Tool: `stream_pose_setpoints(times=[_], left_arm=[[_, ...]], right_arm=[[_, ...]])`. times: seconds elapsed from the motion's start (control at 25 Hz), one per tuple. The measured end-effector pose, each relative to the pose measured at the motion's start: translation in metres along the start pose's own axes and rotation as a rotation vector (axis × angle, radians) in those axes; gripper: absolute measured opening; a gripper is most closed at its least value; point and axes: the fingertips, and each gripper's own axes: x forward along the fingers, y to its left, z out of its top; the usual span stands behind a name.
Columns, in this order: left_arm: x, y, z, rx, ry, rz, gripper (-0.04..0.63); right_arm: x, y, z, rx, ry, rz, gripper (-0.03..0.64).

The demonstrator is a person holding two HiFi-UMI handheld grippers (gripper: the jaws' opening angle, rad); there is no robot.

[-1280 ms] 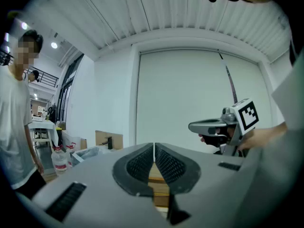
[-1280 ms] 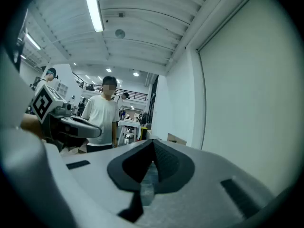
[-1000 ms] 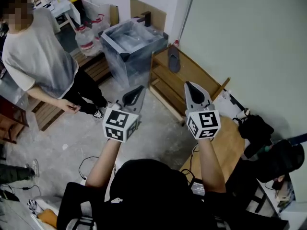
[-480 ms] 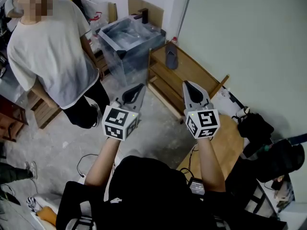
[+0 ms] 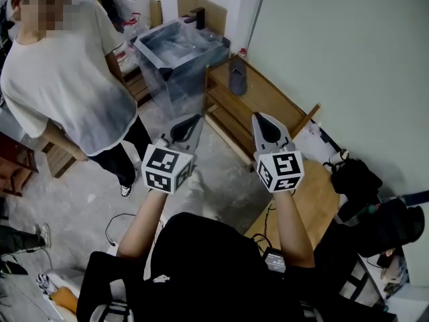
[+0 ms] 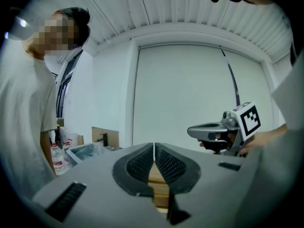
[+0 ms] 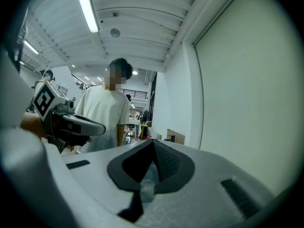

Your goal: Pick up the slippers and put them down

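Dark slipper lies on wooden rack, upper centre of head view, well apart from both tools | I judge it light, soft, floppy: pinch the sole's edge | left tool, right tool: jaws together, empty

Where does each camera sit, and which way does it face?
Head view: on the person's head, steeply down at both forearms, left gripper, right gripper, wooden rack, slipper.
Left gripper view: on left gripper, level along shut jaws toward pale wall.
Right gripper view: on right gripper, level toward bystander.
Shared: each gripper view shows the other gripper.
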Motion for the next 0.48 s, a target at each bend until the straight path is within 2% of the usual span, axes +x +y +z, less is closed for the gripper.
stream_pose_setpoints(times=[0.48], left_arm=[[0.069,0.037,-0.003,-0.014,0.003,-0.014,0.012]], right_arm=[[0.064,-0.041,-0.01,-0.005,0.023,-0.009,-0.008]])
